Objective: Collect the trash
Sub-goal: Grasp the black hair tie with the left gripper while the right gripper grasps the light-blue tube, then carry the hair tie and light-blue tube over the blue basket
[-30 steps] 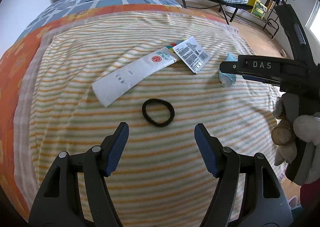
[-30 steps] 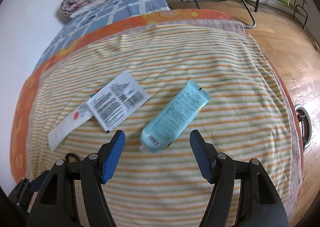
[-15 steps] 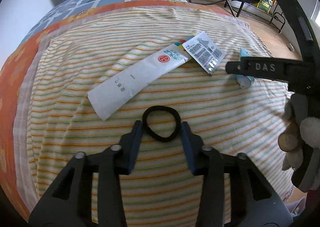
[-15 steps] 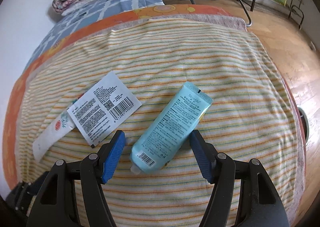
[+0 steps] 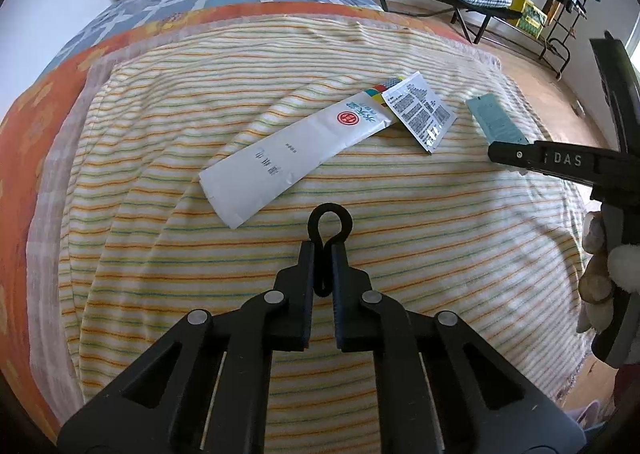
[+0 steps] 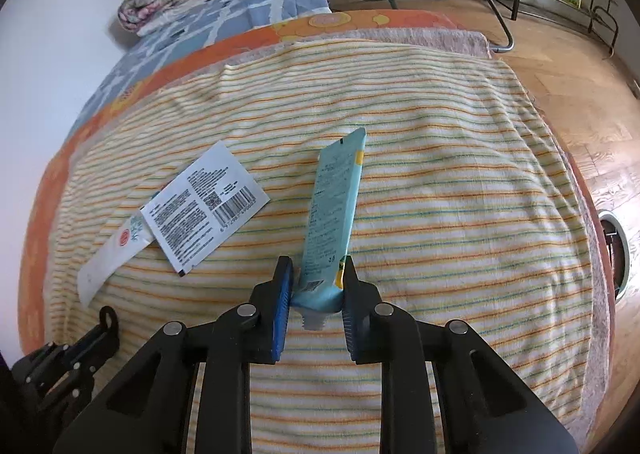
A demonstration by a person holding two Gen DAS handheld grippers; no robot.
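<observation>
striped towel [image 5: 400, 254] on bed: my left gripper [image 5: 322, 254] pinches the soft, limp hair tie [image 5: 329, 226]; my right gripper [image 6: 316, 286] clamps the light, squashy teal tube [image 6: 334, 214] at its stiffer neck end.

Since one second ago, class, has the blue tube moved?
Yes. The blue tube, clamped in the right claw, has swung away from the barcode sachet.

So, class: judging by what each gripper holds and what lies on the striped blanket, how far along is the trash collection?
Nothing looks binned yet. In hand: the left gripper pinches the black hair tie; the right gripper clamps the blue tube. Left: the long white packet and the barcode sachet lie on the blanket.
</observation>
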